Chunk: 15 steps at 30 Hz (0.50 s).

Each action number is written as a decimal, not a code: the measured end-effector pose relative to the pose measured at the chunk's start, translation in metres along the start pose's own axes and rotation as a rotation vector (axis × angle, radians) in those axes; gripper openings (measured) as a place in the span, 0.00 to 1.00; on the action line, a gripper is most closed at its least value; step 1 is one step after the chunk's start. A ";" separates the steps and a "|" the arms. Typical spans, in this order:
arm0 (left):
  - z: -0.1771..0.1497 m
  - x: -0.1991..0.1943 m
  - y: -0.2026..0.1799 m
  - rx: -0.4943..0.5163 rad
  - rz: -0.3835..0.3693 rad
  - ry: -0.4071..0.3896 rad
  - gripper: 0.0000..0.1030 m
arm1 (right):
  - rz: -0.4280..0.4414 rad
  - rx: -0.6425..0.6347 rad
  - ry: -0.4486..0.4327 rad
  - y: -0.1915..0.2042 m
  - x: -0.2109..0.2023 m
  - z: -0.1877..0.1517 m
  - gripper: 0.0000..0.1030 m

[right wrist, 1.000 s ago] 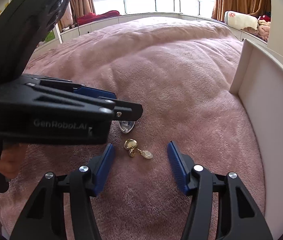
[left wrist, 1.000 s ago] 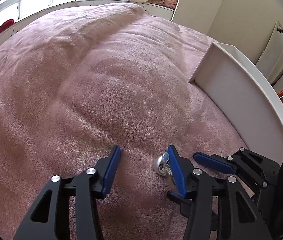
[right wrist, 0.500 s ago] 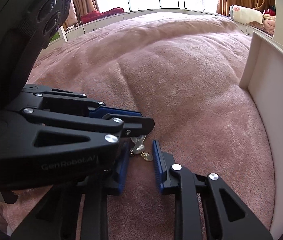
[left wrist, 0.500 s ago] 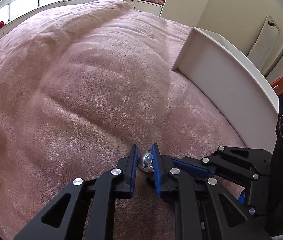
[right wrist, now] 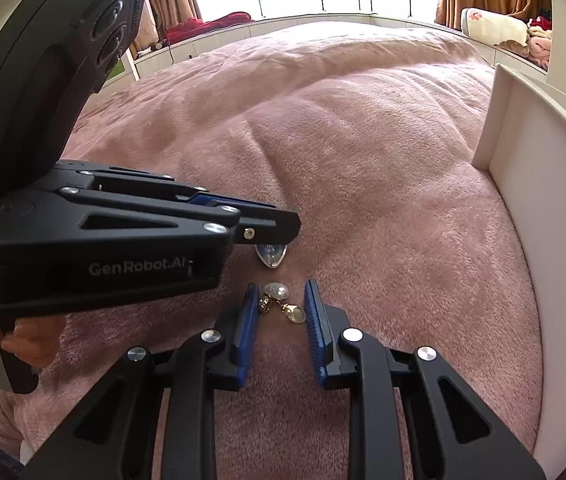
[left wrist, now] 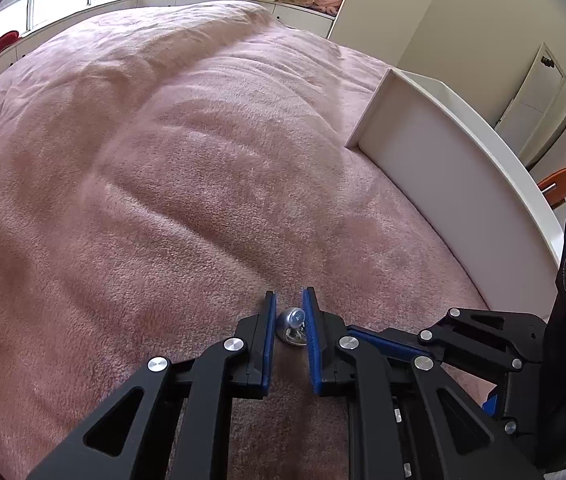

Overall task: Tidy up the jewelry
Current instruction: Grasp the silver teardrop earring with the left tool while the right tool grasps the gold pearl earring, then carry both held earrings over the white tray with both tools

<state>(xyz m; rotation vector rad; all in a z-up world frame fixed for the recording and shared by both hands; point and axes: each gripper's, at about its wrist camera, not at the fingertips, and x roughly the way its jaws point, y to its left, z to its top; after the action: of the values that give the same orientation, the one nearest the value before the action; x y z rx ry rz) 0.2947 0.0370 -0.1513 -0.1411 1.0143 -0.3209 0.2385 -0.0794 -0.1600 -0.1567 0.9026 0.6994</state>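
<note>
Pink fleece bedspread (left wrist: 187, 168) fills my view; my left gripper (left wrist: 289, 322) pinches the silver earring (left wrist: 293, 322), my right gripper (right wrist: 281, 304) pinches the gold earring (right wrist: 283, 304) just beside it.

The right gripper (right wrist: 281, 304) points down at the pink blanket (right wrist: 363, 140), its blue pads drawn in against a gold earring (right wrist: 283, 302) lying between them: the left pad touches the clasp end and the right pad the pale drop. Just beyond the gold earring, the left gripper (right wrist: 273, 236) reaches in from the left, its tips over a silver earring (right wrist: 270, 257). A hand (right wrist: 31, 338) grips its handle. To the right of the earrings, well apart, stands a white tray (right wrist: 555, 220).
</note>
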 end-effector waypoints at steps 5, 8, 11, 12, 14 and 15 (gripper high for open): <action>-0.005 -0.013 -0.004 0.008 0.006 -0.014 0.18 | -0.007 -0.006 0.001 0.004 -0.015 -0.007 0.23; -0.007 -0.025 -0.004 0.000 0.010 -0.033 0.18 | -0.010 0.000 -0.004 0.005 -0.027 -0.011 0.23; -0.007 -0.040 -0.003 -0.014 0.010 -0.053 0.18 | -0.022 0.007 -0.022 0.005 -0.046 -0.015 0.23; -0.006 -0.046 -0.003 -0.016 0.009 -0.061 0.18 | -0.025 0.010 -0.029 0.004 -0.051 -0.016 0.23; -0.004 -0.058 -0.005 -0.019 0.008 -0.081 0.18 | -0.031 0.017 -0.048 0.003 -0.068 -0.017 0.23; -0.003 -0.063 -0.006 -0.021 0.006 -0.086 0.18 | -0.035 0.021 -0.058 0.001 -0.076 -0.018 0.23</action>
<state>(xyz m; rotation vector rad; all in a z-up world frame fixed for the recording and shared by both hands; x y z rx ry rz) 0.2601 0.0522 -0.1006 -0.1693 0.9327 -0.2965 0.1944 -0.1227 -0.1129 -0.1330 0.8493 0.6586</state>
